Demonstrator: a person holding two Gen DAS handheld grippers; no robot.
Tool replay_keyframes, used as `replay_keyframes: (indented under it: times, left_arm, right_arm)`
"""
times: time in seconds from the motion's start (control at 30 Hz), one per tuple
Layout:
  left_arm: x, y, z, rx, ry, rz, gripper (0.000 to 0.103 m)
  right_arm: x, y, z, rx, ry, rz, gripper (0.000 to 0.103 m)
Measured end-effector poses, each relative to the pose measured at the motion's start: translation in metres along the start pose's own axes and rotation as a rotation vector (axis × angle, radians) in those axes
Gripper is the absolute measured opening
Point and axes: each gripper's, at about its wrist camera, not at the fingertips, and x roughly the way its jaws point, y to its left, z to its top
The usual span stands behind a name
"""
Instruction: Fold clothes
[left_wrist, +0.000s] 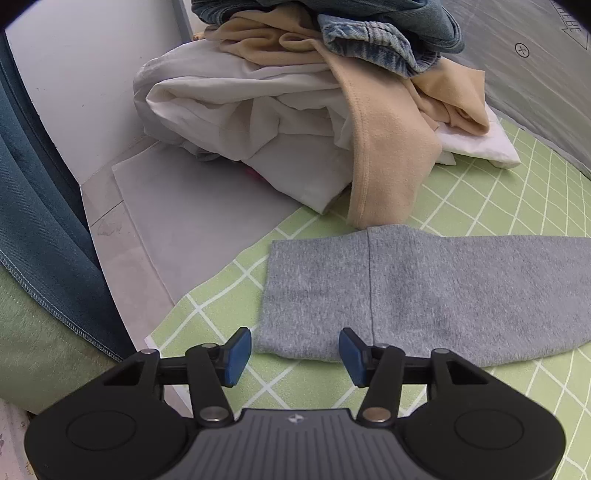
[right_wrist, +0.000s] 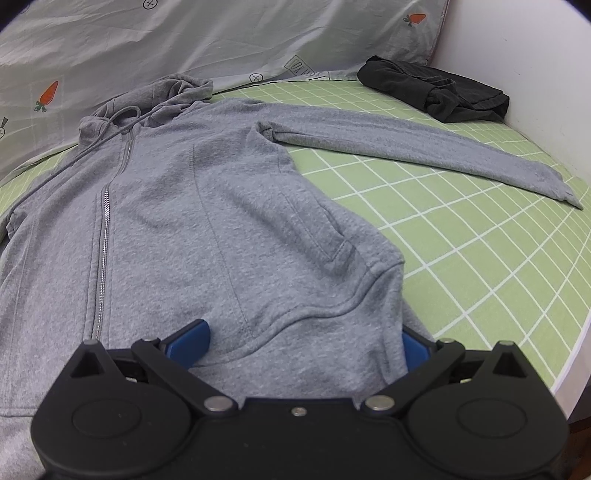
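Observation:
A grey zip hoodie lies front up on the green checked sheet, hood towards the pillow. One sleeve stretches out to the right. My right gripper stands wide open at the hoodie's bottom hem. The hem's right corner lies between its blue pads and partly covers the right one. In the left wrist view the other sleeve lies flat on the sheet. My left gripper is open just short of the cuff's near edge, and its pads touch no cloth.
A heap of white, beige and denim clothes sits beyond the left sleeve. Blue fabric hangs at the far left beside a white board. A black garment lies at the far right near the wall. A carrot-print pillow lines the back.

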Motion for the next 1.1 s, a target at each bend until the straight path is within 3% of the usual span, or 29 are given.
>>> replay_keyframes:
  times: [0.2, 0.33, 0.47, 0.63, 0.73, 0.8, 0.93, 0.97, 1.03, 1.07, 1.1]
  left_arm:
    - [-0.006, -0.011, 0.000, 0.034, 0.002, -0.021, 0.063]
    - [-0.022, -0.025, -0.006, 0.066, 0.010, -0.083, 0.063]
    - [-0.044, -0.064, -0.025, 0.183, 0.014, -0.247, 0.064]
    - [-0.076, -0.124, -0.066, 0.407, 0.064, -0.533, 0.068]
    - [-0.096, -0.162, -0.101, 0.556, 0.105, -0.658, 0.069]
    - [-0.107, -0.180, -0.127, 0.619, 0.119, -0.678, 0.069]
    - [-0.115, -0.207, -0.166, 0.684, 0.149, -0.644, 0.068]
    - [-0.116, -0.212, -0.171, 0.680, 0.152, -0.634, 0.064]
    - [-0.120, -0.217, -0.177, 0.667, 0.140, -0.592, 0.045]
    - [-0.122, -0.218, -0.178, 0.650, 0.138, -0.573, 0.016]
    - [-0.122, -0.217, -0.177, 0.608, 0.156, -0.573, 0.007]
  right_arm:
    - [-0.001, -0.005, 0.007, -0.025, 0.026, 0.020, 0.103]
    - [-0.009, -0.014, 0.013, -0.093, -0.047, 0.010, 0.102]
    - [-0.009, -0.033, 0.022, -0.096, -0.062, -0.025, 0.099]
    - [-0.003, -0.055, 0.026, -0.059, -0.024, 0.027, 0.082]
    - [0.000, -0.063, 0.026, -0.053, -0.004, 0.079, 0.067]
    - [0.002, -0.068, 0.025, -0.059, 0.011, 0.120, 0.059]
    - [0.005, -0.079, 0.026, -0.076, 0.040, 0.218, 0.049]
    - [0.005, -0.082, 0.028, -0.088, 0.048, 0.237, 0.045]
    - [0.006, -0.086, 0.031, -0.115, 0.066, 0.275, 0.034]
    - [0.006, -0.089, 0.032, -0.127, 0.076, 0.295, 0.022]
    - [0.006, -0.092, 0.033, -0.139, 0.085, 0.315, 0.014]
